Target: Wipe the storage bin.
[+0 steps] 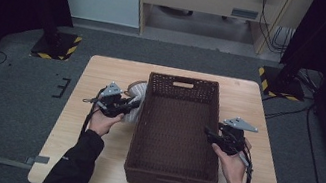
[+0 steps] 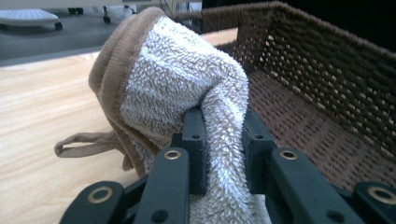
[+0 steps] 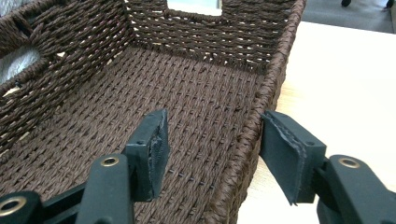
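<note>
A white terry cloth (image 2: 182,79) with a tan hem and a small tan loop hangs lifted off the table, just left of the brown woven basket (image 1: 183,81). My left gripper (image 2: 223,126) is shut on a fold of it. From above, that cloth (image 1: 137,92) and the left gripper (image 1: 129,103) sit close to the basket's left wall. My right gripper (image 3: 212,144) stands open astride the basket's right rim (image 3: 261,107), one pad inside and one outside. The high view shows the right gripper (image 1: 208,132) at that right wall. Nothing lies inside the basket.
The light wooden table (image 1: 109,69) holds the basket in its middle, with bare wood on both sides. Grey carpet surrounds the table. Two black stands with yellow-striped bases (image 1: 56,46) stand behind it.
</note>
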A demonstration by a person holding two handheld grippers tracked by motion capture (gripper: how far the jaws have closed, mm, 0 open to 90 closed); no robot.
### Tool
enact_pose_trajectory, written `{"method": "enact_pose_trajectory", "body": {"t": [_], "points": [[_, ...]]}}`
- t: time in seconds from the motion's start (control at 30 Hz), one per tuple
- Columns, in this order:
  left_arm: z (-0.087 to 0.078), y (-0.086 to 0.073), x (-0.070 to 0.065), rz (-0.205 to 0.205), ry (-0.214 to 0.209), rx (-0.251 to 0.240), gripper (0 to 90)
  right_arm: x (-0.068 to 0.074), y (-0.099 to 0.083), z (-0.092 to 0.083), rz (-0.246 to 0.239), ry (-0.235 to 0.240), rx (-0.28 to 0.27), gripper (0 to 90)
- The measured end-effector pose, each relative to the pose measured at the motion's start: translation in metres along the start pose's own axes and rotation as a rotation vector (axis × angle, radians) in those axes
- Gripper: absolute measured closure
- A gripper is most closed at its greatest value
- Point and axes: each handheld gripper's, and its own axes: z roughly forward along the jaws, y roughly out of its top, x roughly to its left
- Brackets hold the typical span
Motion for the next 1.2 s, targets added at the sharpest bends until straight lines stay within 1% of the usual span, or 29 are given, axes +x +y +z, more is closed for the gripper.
{"method": "enact_pose_trajectory", "body": {"t": [0.13,0.17,0.27,0.3,0.37,0.4,0.43,0.53,0.67,0.73,0.8,0.83,0.87,0.9,0.93,1.0,1.1,1.17,1.2], "points": [[0.003,-0.009,0.001,-0.001,-0.011,0.026,74.3,0.0,0.0,0.0,0.003,0.0,-0.001,42.1],[0.005,-0.012,0.001,0.006,-0.012,0.038,74.3,0.0,0.0,0.0,0.001,0.001,-0.001,42.1],[0.011,-0.024,0.001,0.0,-0.019,0.067,74.3,0.0,0.0,0.0,0.004,0.001,-0.002,42.1],[0.013,-0.027,0.002,0.0,-0.022,0.081,74.3,0.0,0.0,0.0,0.004,0.002,-0.002,42.1],[0.019,-0.035,0.002,0.01,-0.018,0.126,74.3,0.0,0.0,0.001,0.005,0.001,-0.003,42.0],[0.022,-0.039,0.001,0.018,-0.016,0.136,74.3,0.0,0.0,0.0,0.003,0.002,-0.002,42.0],[0.024,-0.04,0.0,0.022,-0.014,0.14,74.2,0.0,0.0,0.0,0.006,0.001,-0.002,42.0],[0.023,-0.039,0.0,0.016,-0.009,0.14,74.1,0.0,0.0,0.001,0.008,0.003,-0.003,41.8],[0.015,-0.034,0.001,-0.012,0.004,0.108,74.1,0.0,0.0,0.0,0.002,-0.001,-0.009,41.2],[0.008,-0.027,0.002,-0.024,0.006,0.07,74.1,0.0,0.001,-0.002,-0.011,0.002,-0.014,40.5],[0.001,-0.021,0.001,-0.034,-0.001,0.035,74.1,-0.001,0.002,-0.006,-0.009,0.009,-0.021,40.1],[-0.004,-0.016,0.0,-0.035,-0.002,0.012,74.1,-0.002,0.003,-0.007,-0.01,0.009,-0.028,40.1],[-0.008,-0.013,0.0,-0.047,-0.007,-0.018,74.1,-0.002,0.004,-0.01,-0.006,0.011,-0.033,40.2],[-0.01,-0.01,0.0,-0.054,-0.016,-0.025,74.0,-0.003,0.004,-0.011,-0.01,0.016,-0.036,40.4],[-0.013,-0.007,-0.001,-0.045,-0.015,-0.034,74.1,-0.003,0.004,-0.012,-0.009,0.019,-0.039,40.7],[-0.019,-0.003,-0.003,-0.046,-0.024,-0.066,74.0,-0.003,0.004,-0.014,-0.013,0.028,-0.036,41.6],[-0.024,0.001,-0.008,-0.032,-0.034,-0.074,74.0,0.0,0.002,-0.016,-0.026,0.038,-0.02,44.0],[-0.025,-0.001,-0.01,-0.019,-0.034,-0.065,73.9,0.001,0.001,-0.019,-0.041,0.046,-0.007,44.9],[-0.024,-0.003,-0.012,-0.019,-0.037,-0.061,73.9,0.001,0.001,-0.021,-0.044,0.048,-0.004,45.1]]}}
